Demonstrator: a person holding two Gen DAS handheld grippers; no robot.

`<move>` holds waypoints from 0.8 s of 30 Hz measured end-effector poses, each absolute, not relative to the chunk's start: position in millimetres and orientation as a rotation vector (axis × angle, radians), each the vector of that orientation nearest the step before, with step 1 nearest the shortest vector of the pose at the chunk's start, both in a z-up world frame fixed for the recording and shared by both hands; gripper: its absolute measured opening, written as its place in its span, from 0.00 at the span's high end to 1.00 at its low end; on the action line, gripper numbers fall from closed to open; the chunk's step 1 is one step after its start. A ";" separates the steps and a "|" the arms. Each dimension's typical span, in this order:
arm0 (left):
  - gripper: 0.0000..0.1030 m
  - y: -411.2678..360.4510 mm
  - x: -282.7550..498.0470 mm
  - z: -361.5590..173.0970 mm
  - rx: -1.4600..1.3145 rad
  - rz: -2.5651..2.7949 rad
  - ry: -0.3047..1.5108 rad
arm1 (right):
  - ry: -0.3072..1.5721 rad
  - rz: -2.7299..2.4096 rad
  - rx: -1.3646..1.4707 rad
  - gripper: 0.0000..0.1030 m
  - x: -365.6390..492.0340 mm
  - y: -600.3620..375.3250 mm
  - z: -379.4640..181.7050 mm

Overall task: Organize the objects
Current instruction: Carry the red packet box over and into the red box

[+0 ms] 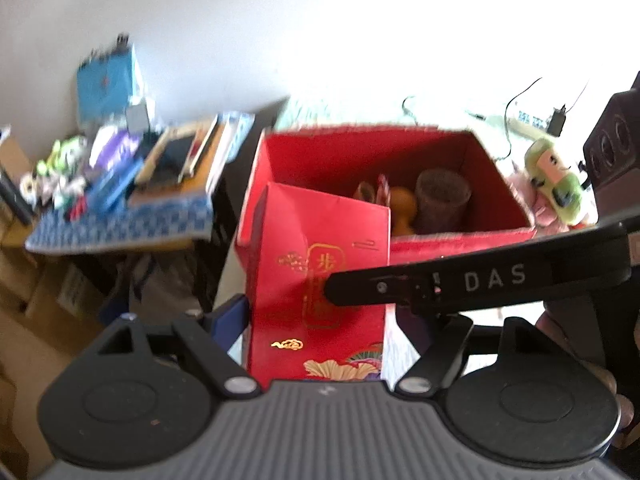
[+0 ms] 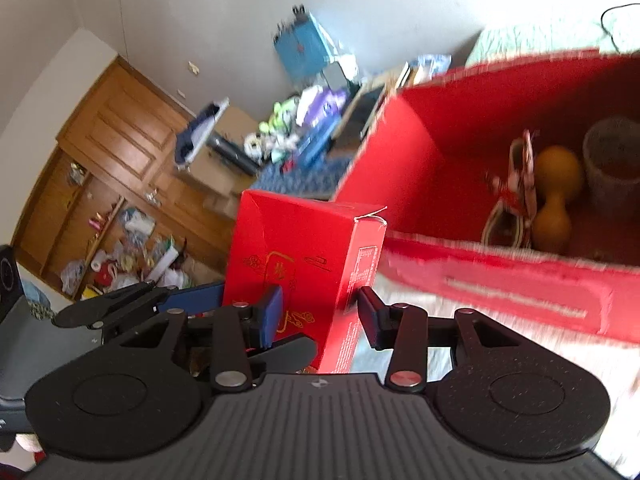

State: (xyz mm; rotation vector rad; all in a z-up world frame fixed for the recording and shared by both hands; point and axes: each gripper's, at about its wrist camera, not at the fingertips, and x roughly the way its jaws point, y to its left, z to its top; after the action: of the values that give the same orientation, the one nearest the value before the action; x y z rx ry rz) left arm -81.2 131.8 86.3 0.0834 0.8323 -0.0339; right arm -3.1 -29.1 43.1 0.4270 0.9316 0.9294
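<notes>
Box (image 1: 316, 248), red with gold motifs, upright between both grippers, just in front of bin (image 1: 460, 236) and overlapping its near left corner in the left wrist view; touching the bin or not, cannot tell.

Right gripper (image 2: 320, 314) clenched on box across one lower corner; blue pad (image 2: 272, 316) pressed flat on the printed face, other finger (image 2: 370, 312) against the narrow side with small print; seen from the left wrist as a black arm marked DAS crossing in front of the box from the right.

Left gripper (image 1: 316, 316) straddling the box low down; blue finger (image 1: 230, 316) right at the box's left edge; other finger hidden behind the right gripper's arm, so clenched or released cannot tell.

Bin red, open-topped, standing on pale bedding (image 1: 360, 112); holds gourd (image 2: 554, 200), yellow-brown, lying near the middle; cup (image 2: 612, 160), dark and upright, just right of the gourd; striped red-and-white trinket (image 2: 516, 188) touching the gourd's left side.

Plush (image 1: 556, 176), green, lying just right of the bin; speaker (image 1: 612, 140), dark, at the far right edge; cables (image 1: 516, 108) behind on the bedding.

Table (image 1: 120, 232) left of the bin, under a blue patterned cloth, crowded with books and small clutter, blurred; blue bag (image 1: 106, 84) at its back by the wall.

Wooden door (image 2: 120, 128) far left in the right wrist view; litter (image 2: 132, 248) heaped at its foot.
</notes>
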 end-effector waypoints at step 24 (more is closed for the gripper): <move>0.25 110.2 51.1 77.7 0.108 -0.200 0.725 | 0.830 0.686 0.380 0.56 100.6 -31.0 50.4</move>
State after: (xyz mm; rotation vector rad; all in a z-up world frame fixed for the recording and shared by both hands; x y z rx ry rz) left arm 51.1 110.2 77.7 0.1077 0.7249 -0.1998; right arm 100.6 -31.0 50.4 0.3802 0.8296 0.6859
